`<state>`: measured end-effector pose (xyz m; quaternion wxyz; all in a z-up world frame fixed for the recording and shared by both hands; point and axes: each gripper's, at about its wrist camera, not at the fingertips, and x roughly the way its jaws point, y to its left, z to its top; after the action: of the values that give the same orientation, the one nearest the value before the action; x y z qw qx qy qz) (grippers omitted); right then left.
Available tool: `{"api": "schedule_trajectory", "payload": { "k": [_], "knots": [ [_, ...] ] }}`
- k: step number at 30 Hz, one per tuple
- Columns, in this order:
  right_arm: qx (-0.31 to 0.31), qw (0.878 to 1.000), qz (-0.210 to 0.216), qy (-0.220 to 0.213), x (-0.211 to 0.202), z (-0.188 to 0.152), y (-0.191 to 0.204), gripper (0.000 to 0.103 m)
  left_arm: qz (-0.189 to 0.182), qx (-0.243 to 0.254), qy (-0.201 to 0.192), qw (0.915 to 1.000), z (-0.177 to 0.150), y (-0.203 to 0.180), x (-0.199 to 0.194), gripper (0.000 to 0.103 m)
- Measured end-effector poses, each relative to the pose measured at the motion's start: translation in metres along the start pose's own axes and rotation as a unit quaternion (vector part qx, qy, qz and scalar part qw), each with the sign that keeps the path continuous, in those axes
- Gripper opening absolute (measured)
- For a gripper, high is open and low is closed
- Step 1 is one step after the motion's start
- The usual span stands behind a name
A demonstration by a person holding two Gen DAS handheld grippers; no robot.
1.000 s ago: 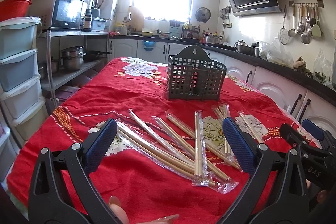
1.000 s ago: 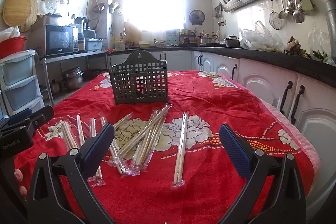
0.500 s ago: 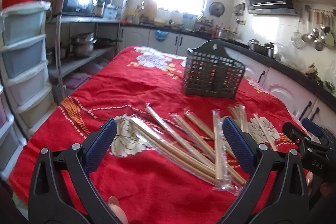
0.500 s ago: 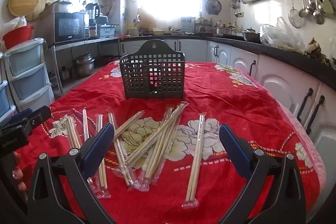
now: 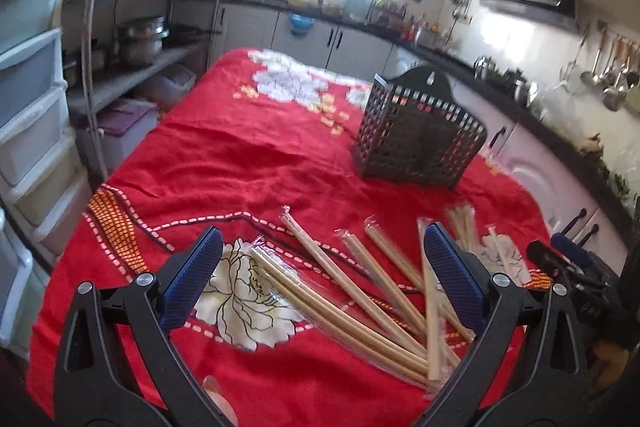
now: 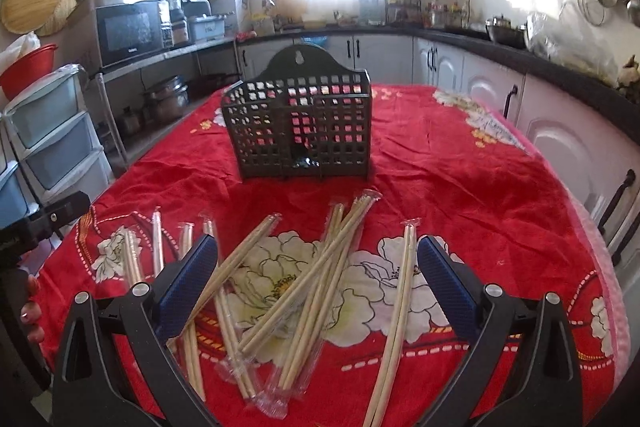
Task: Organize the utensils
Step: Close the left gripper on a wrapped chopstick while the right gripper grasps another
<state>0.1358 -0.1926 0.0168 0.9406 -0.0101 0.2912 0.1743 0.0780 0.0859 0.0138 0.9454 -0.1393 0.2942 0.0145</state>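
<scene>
Several pairs of wooden chopsticks in clear wrappers [image 5: 352,291] lie scattered on the red flowered tablecloth [image 5: 240,155]; they also show in the right wrist view [image 6: 304,279]. A dark perforated utensil basket [image 5: 416,139] stands upright farther back, and shows in the right wrist view [image 6: 300,127]. My left gripper [image 5: 320,279] is open and empty above the left chopsticks. My right gripper [image 6: 316,283] is open and empty above the middle bundle. One wrapped pair [image 6: 396,303] lies by its right finger.
The table's right edge runs close to white cabinets [image 6: 560,131]. Plastic drawers [image 5: 28,99] and a shelf with pots [image 5: 140,43] stand to the left. The other gripper shows at the left view's right edge [image 5: 576,267].
Both grippers have moved forward and lower toward the chopsticks. The left view has tilted and shifted left. Both stay open.
</scene>
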Motion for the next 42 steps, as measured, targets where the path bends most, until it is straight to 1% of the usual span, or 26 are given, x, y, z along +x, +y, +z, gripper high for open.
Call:
{"api": "schedule_trajectory", "payload": {
  "k": [2,4,6,7,8,10,13,15,18,21,22,23,25,27,32,34,35,37,39,40,41,42],
  "knots": [
    [0.004,1.000,-0.001,0.014,0.010,0.005,-0.005,0.097,0.003,0.005,0.014,0.9999,0.004,0.001,0.009,0.093],
    [0.010,1.000,-0.002,0.026,0.018,0.009,-0.010,0.097,-0.001,0.009,0.027,0.9996,0.008,0.000,0.017,0.093],
    [0.021,0.999,0.006,0.042,0.028,0.015,-0.017,0.097,-0.002,0.016,0.045,0.9988,0.012,-0.002,0.027,0.093],
    [0.025,0.998,0.009,0.049,0.032,0.017,-0.020,0.097,-0.005,0.019,0.055,0.9983,0.013,-0.002,0.032,0.093],
    [0.028,0.998,0.014,0.058,0.037,0.020,-0.022,0.097,-0.016,0.019,0.071,0.9972,0.016,-0.002,0.038,0.093],
    [0.033,0.997,0.019,0.069,0.046,0.024,-0.027,0.097,-0.027,0.012,0.094,0.9952,0.019,0.002,0.048,0.092],
    [0.046,0.995,0.031,0.086,0.058,0.028,-0.034,0.097,-0.029,0.013,0.119,0.9924,0.025,0.005,0.062,0.080],
    [0.047,0.994,0.032,0.096,0.066,0.031,-0.038,0.097,-0.033,0.003,0.139,0.9897,0.029,0.008,0.071,0.072],
    [0.056,0.992,0.038,0.110,0.077,0.035,-0.044,0.097,-0.040,-0.019,0.175,0.9836,0.031,0.015,0.088,0.065],
    [0.068,0.989,0.043,0.127,0.088,0.038,-0.051,0.095,-0.038,-0.031,0.201,0.9783,0.030,0.020,0.101,0.062],
    [0.067,0.988,0.045,0.129,0.090,0.040,-0.052,0.092,-0.037,-0.034,0.207,0.9770,0.030,0.021,0.105,0.062],
    [0.066,0.988,0.046,0.133,0.093,0.041,-0.053,0.087,-0.042,-0.046,0.221,0.9733,0.030,0.024,0.110,0.062],
    [0.072,0.985,0.053,0.146,0.102,0.043,-0.055,0.082,-0.042,-0.068,0.247,0.9657,0.028,0.030,0.121,0.061],
    [0.095,0.979,0.064,0.166,0.114,0.043,-0.062,0.078,-0.036,-0.062,0.250,0.9657,0.028,0.029,0.125,0.059],
    [0.134,0.967,0.076,0.201,0.138,0.043,-0.078,0.067,-0.030,-0.053,0.250,0.9663,0.029,0.029,0.131,0.057],
    [0.148,0.962,0.085,0.211,0.147,0.043,-0.082,0.061,-0.024,-0.045,0.250,0.9669,0.031,0.029,0.133,0.052],
    [0.157,0.959,0.091,0.216,0.151,0.043,-0.085,0.058,-0.021,-0.043,0.250,0.9670,0.031,0.029,0.135,0.048],
    [0.158,0.959,0.091,0.216,0.153,0.045,-0.088,0.054,-0.017,-0.036,0.250,0.9676,0.032,0.029,0.136,0.043],
    [0.157,0.959,0.093,0.218,0.155,0.047,-0.091,0.046,-0.014,-0.030,0.248,0.9683,0.032,0.029,0.136,0.032],
    [0.159,0.958,0.093,0.219,0.155,0.048,-0.093,0.043,-0.011,-0.027,0.245,0.9690,0.032,0.031,0.135,0.028],
    [0.160,0.958,0.095,0.219,0.155,0.048,-0.095,0.040,-0.010,-0.026,0.244,0.9693,0.032,0.031,0.136,0.021],
    [0.160,0.958,0.095,0.220,0.156,0.049,-0.096,0.038,-0.010,-0.026,0.243,0.9696,0.032,0.032,0.137,0.016]
  ]
}}
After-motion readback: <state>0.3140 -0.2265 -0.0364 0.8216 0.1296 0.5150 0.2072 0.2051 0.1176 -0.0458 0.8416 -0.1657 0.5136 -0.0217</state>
